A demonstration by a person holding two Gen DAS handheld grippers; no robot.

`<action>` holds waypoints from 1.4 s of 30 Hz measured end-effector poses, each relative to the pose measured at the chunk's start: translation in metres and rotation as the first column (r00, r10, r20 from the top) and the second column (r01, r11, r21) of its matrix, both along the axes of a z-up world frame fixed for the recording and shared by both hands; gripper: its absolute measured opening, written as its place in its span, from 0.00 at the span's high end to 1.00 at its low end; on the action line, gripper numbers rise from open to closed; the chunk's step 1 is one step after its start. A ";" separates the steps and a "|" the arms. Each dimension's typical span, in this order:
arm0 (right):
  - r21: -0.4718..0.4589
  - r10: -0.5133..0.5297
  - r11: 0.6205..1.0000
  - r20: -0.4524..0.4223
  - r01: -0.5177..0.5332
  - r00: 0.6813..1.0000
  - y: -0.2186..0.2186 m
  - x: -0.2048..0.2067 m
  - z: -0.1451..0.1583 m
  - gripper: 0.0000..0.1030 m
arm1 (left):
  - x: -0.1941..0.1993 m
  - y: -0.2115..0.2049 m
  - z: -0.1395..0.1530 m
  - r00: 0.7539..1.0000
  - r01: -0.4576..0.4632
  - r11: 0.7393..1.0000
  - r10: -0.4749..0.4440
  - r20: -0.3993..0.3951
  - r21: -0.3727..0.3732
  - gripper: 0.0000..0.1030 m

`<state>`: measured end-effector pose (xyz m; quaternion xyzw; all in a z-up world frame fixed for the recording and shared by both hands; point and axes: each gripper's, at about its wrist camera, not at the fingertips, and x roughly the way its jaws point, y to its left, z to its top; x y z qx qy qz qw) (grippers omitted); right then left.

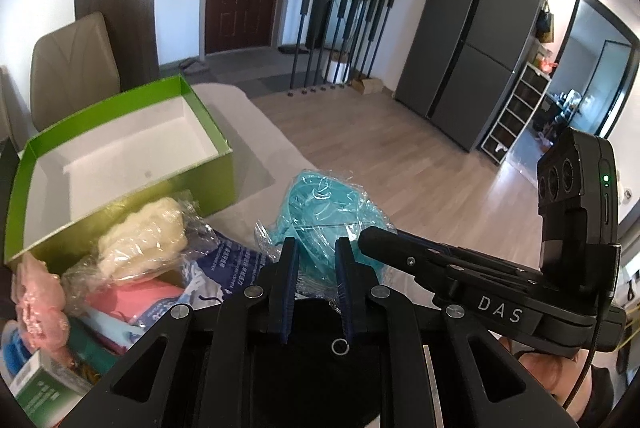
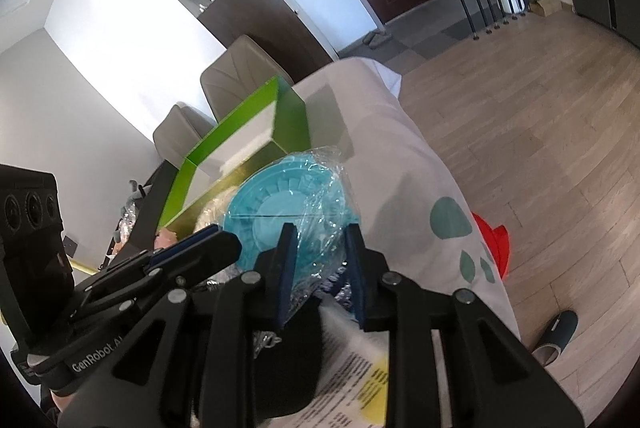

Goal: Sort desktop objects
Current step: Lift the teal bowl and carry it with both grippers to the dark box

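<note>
Notably empty green box (image 1: pixel 120 163), both hand-held grippers (image 1: pixel 316 260) (image 2: pixel 322 252) pinching wrapped teal dish (image 1: pixel 320 203)

I see the teal disc (image 1: pixel 316 203) is plastic w/ ribbed face, inside a clear crinkly glossy plastic bag (image 2: pixel 320 187). Green box (image 1: pixel 120 155): smooth cardboard, slight sheen outside, matt white inside. Cream lump (image 1: pixel 144 236) looks soft, also film-wrapped. Tablecloth (image 2: pixel 400 155) is matt white cloth w/ printed teal spots. Both grippers, left (image 1: pixel 316 260) & right (image 2: pixel 322 248), are matt black plastic w/ shiny metal pins, blue pads. Floor (image 1: pixel 380 147) looks pale wood, low gloss.
</note>
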<state>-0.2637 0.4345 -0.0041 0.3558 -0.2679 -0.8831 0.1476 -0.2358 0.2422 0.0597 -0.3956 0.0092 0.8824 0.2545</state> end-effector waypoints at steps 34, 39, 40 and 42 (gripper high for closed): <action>0.157 0.171 0.978 -0.227 -0.137 0.959 -0.147 0.086 0.117 0.74 | 0.086 -0.169 0.079 0.959 -0.143 0.977 0.176 -0.221 0.159 0.82; 0.196 0.209 0.967 -0.252 -0.162 0.945 -0.186 0.093 0.134 0.74 | 0.101 -0.209 0.086 0.946 -0.165 0.966 0.212 -0.247 0.199 0.82; 0.207 0.217 0.964 -0.258 -0.165 0.941 -0.195 0.096 0.138 0.74 | 0.104 -0.216 0.087 0.943 -0.167 0.965 0.216 -0.252 0.204 0.82; 0.218 0.227 0.961 -0.266 -0.171 0.937 -0.208 0.100 0.143 0.74 | 0.109 -0.234 0.090 0.937 -0.175 0.960 0.230 -0.263 0.217 0.82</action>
